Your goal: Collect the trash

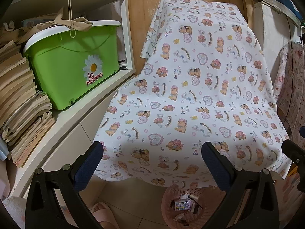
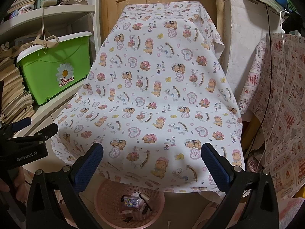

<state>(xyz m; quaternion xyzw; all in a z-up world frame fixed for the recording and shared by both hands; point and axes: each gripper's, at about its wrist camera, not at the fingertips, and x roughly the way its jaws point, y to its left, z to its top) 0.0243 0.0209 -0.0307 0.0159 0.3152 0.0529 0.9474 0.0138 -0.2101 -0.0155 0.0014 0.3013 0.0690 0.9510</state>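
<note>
A pink perforated trash basket (image 2: 106, 196) stands on the floor at the near edge of a table, with several scraps inside, among them a small patterned packet (image 2: 131, 201). The same basket (image 1: 168, 202) shows low in the left wrist view. A bear-print cloth (image 2: 158, 99) covers the table, and nothing lies on it. My left gripper (image 1: 152, 152) hovers open above the cloth's near edge, nothing between its fingers. My right gripper (image 2: 152, 154) is likewise open and holds nothing. The left gripper (image 2: 28, 129) also appears at the left edge of the right wrist view.
To the left a white shelf unit (image 1: 91, 99) carries a green La Mamma box (image 1: 76, 63) and stacked papers (image 1: 19, 99). A wooden door (image 1: 148, 9) stands behind the table. Another patterned cloth (image 2: 282, 114) hangs at right with cables. A pink slipper (image 1: 103, 213) lies on the floor.
</note>
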